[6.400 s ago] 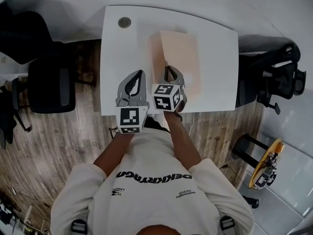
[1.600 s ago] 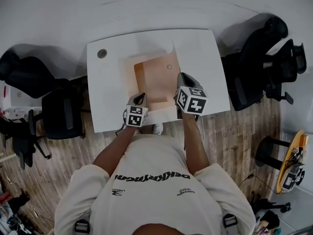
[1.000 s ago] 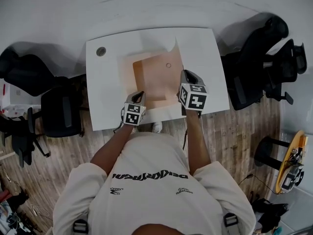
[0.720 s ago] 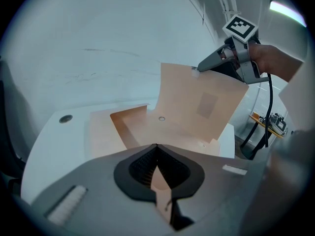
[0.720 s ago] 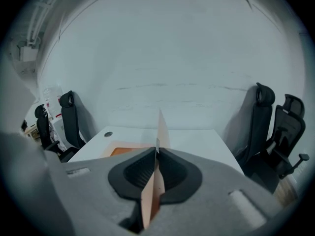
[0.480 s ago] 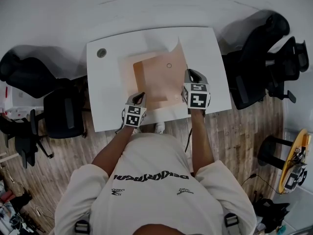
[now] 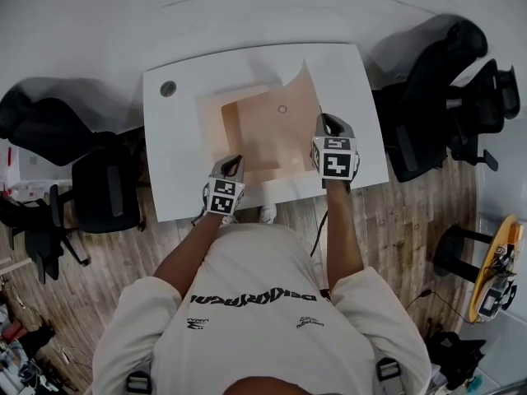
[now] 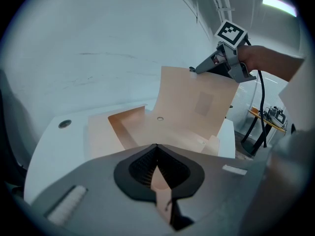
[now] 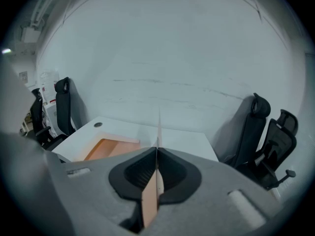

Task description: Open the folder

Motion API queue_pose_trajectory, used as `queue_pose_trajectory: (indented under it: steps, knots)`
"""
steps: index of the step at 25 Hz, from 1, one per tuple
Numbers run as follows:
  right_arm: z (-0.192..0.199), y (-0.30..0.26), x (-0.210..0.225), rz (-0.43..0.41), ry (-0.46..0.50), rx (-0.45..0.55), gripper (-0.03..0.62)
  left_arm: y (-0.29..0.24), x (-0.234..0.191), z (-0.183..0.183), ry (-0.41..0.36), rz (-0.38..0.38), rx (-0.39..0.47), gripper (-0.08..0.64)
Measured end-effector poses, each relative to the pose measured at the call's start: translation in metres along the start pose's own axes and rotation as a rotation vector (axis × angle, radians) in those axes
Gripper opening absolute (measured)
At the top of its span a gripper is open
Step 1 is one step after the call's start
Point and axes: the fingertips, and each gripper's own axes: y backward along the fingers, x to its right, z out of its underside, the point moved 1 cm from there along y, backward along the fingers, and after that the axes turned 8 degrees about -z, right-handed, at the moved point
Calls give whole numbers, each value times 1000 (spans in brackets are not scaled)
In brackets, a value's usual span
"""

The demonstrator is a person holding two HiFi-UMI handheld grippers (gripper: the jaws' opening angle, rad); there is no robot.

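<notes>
**Folder cover raised, both grippers clamped**

I see the thin peach paper folder lying mid-frame on the white rectangular table. My left gripper has its jaws together on the folder's near edge. My right gripper, at centre right, is closing its jaws on the raised, curling cover.

White table, black chairs, wood floor
</notes>
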Motion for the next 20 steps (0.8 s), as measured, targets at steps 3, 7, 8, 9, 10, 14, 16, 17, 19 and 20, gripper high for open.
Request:
queue_pose_trajectory:
  steps: [3,7,8,9,10,14,16,17,19,20]
  knots:
    - [3,0,9,6,-9,-3,12,0,0,0,4,1,0,-8]
    - [2,-1,19,16,-9,-4,11,-1,0,-1,3,0,7,-8]
    - [2,-1,21,21,-4,-5,11,-1,0,-1,2,1,7,-8]
    - [3,-1,23,25,-2,-6,11,-1,1,0,1,1,5,-8]
    - [5,-1,25,28,-3,-6,11,-1,1,1,0,2,2,-8]
    - [7,-1,36,44,2,-6,11,-2,0,2,-14,-1,1,-8]
    - [8,-2,43,50,6,-6,11,-3,0,4,-18,-2,-5,-8]
    - [9,-2,46,50,4,-6,11,-3,0,3,-17,-1,-7,-8]
    - [11,-1,52,52,-2,-6,11,-2,0,1,-20,-4,-8,-8]
    - [11,-1,55,55,-2,-6,11,-2,0,0,-20,-5,-8,-8]
